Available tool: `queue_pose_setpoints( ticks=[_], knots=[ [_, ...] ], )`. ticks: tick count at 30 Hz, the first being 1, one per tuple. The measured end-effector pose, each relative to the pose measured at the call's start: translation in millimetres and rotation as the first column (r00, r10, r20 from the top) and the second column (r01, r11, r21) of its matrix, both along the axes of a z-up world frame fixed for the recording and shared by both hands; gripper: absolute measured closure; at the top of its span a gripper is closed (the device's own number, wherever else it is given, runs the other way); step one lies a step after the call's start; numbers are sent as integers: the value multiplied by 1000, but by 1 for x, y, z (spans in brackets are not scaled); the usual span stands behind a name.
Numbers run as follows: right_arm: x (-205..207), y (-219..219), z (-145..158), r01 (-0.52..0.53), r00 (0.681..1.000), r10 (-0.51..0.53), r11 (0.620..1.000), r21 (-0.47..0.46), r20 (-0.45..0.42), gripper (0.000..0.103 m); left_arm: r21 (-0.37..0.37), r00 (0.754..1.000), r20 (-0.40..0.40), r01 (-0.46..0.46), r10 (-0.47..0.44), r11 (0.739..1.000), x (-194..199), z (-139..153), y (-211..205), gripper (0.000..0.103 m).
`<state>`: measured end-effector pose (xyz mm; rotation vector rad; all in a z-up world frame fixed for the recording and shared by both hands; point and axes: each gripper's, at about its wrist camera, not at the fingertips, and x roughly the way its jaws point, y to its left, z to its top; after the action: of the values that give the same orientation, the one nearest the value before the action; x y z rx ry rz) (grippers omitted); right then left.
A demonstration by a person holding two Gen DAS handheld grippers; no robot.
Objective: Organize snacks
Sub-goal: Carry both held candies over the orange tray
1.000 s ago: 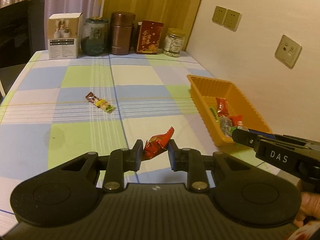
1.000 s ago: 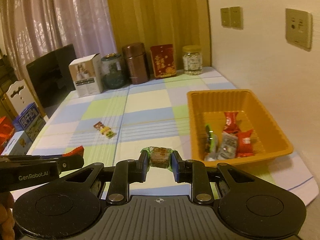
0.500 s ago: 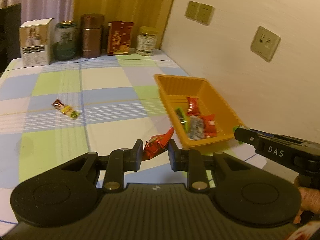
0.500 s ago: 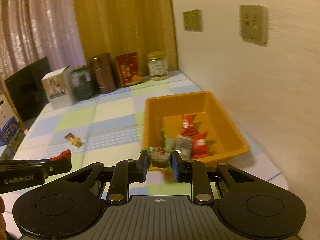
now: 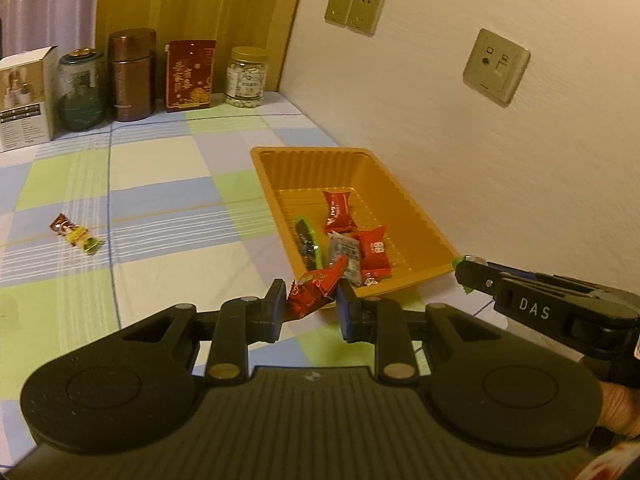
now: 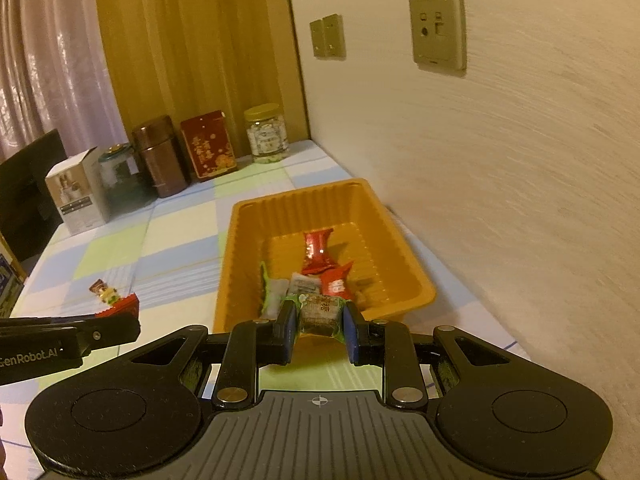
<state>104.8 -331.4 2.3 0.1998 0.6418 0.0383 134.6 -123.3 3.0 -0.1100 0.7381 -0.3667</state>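
I have a crinkled red foil snack packet (image 5: 314, 290) pinched in my left gripper (image 5: 311, 306), hovering at the near rim of the ribbed orange plastic tray (image 5: 416, 216). My right gripper (image 6: 320, 326) clamps a green-edged brown wrapped candy (image 6: 319, 312) over that rim.

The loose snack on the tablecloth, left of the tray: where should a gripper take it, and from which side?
The loose snack lies flat and slanted on the tablecloth, with nothing close around it. Probably best to come from above and pinch its narrow width at the middle, jaws across the long axis; the crimped ends look flimsy. Both grippers are already holding snacks.
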Motion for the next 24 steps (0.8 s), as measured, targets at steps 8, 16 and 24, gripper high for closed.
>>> queue_pose_setpoints(
  ticks=[8, 16, 24],
  knots=[
    [9, -12, -4, 15, 1000, -15, 1000, 4, -9, 78, 5, 1000, -5, 30, -30, 1000, 13, -3, -18, 79],
    [17, -20, -8, 26, 999, -26, 1000, 6, -18, 78, 3, 999, -12, 43, -43, 999, 23, -4, -29, 79],
    [28, -26, -10, 25, 1000, -25, 1000, 5, -19, 78, 5, 998, -20, 53, -53, 999, 36, -8, -37, 79]
  ],
)
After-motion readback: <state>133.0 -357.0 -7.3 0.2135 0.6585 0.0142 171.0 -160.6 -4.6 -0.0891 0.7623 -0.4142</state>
